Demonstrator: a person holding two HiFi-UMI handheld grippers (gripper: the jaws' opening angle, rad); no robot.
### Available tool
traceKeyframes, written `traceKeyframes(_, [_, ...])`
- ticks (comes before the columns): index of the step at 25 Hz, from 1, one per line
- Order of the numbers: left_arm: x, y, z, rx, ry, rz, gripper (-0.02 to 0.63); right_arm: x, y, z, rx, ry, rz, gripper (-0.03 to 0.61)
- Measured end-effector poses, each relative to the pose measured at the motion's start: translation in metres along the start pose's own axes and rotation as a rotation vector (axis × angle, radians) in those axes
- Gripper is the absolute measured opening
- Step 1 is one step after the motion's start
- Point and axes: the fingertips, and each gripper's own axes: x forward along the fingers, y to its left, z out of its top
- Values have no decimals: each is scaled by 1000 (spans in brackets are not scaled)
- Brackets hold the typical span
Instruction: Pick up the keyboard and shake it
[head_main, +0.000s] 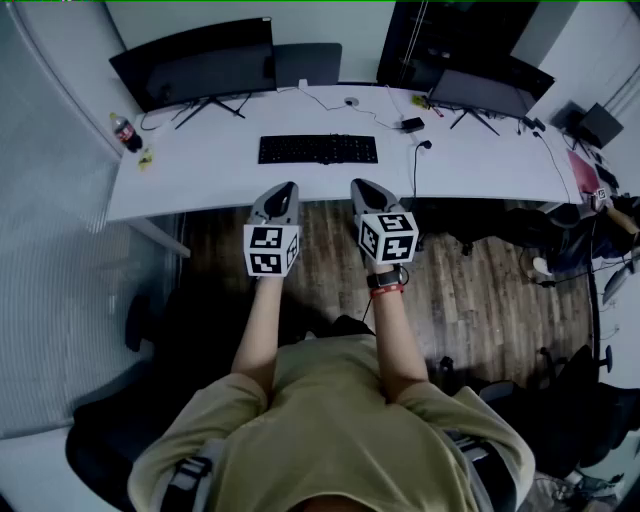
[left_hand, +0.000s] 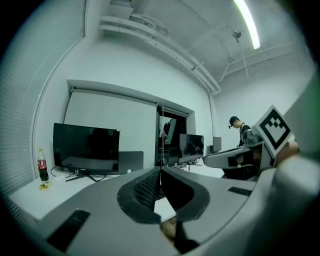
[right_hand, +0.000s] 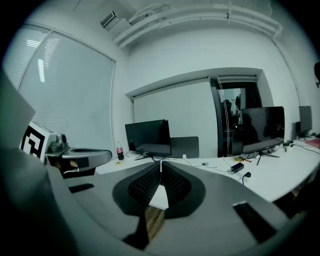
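A black keyboard (head_main: 318, 149) lies flat on the white desk (head_main: 200, 175), square to its front edge. My left gripper (head_main: 290, 186) and right gripper (head_main: 356, 184) hover side by side in front of the desk edge, over the wooden floor, short of the keyboard. Both are shut with nothing between the jaws. In the left gripper view the jaw tips of the left gripper (left_hand: 160, 170) meet, and in the right gripper view so do those of the right gripper (right_hand: 160, 163). The jaws hide the keyboard in both gripper views.
On the desk stand a black monitor (head_main: 195, 62) at the back left, another monitor (head_main: 490, 85) at the back right, a cola bottle (head_main: 125, 132) at the left end, and a black adapter (head_main: 411, 124) with cables. A person (left_hand: 242, 131) stands far right.
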Motion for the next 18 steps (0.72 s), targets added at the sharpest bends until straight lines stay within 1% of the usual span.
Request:
traceKeyframes(4, [-4,9,-1,-5,2,11,18,8,7,-7,23,21,-5,25])
traceKeyframes(7, [-2,18,-9,-1,25,22,18,17,0,-13,83,19,-43,25])
traceKeyframes(9, [3,25,-16,1,46,24,18,27,-5,-19,121,24,-49,25])
traceKeyframes(15, [37,52,-26,-4,70,30,18,76,-11,-29,141,66,-5,25])
traceKeyframes(18, [67,65,-23,0,78,25,18,109,-22,-19,143,65,22,25])
